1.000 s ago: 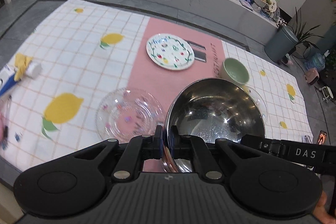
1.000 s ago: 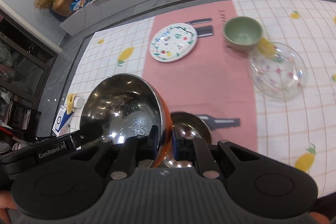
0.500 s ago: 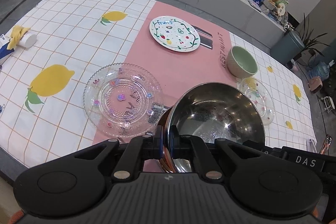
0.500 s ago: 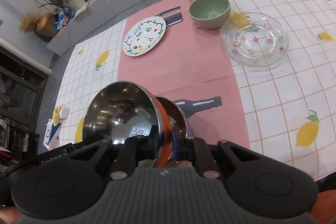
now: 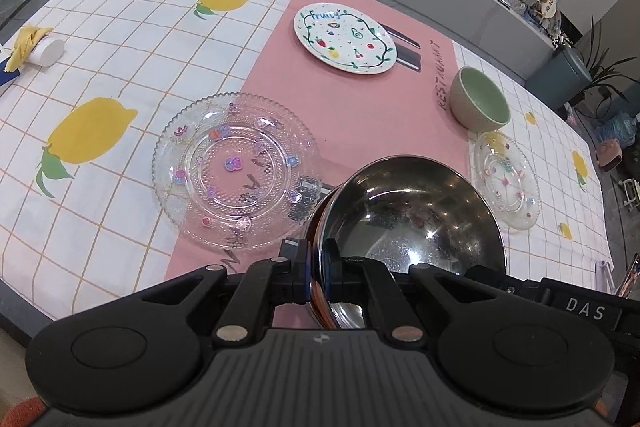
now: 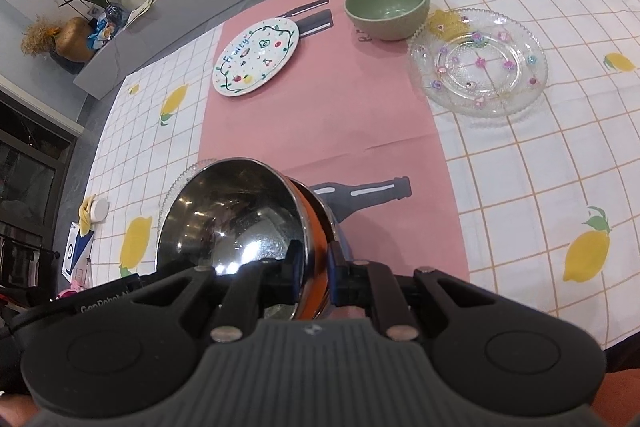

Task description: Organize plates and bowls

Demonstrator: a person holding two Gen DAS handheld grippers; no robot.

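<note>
- left gripper (image 5: 316,277): matte black plastic, two rounded lobes w/ shallow round discs, ribbed dark-grey center panel w/ small logo.
- Linkage arms black, silver round screw heads at pivots; blue trim at finger pads (image 5: 330,269).
- right gripper (image 6: 314,279): same build – black lobes, grey ribbed panel, silver screws, blue edge on pads.
- White lettering: "DAS" on black bar at right of left view; "GenRobot.AI", partly hidden, at left of right view.
- Orange sleeve (image 6: 624,401) at bottom corners.

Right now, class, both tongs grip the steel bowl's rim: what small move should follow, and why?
Probably lower it a little further: the left tongs and right tongs hold the steel bowl tilted above the pink runner, beside the large glass plate.
</note>
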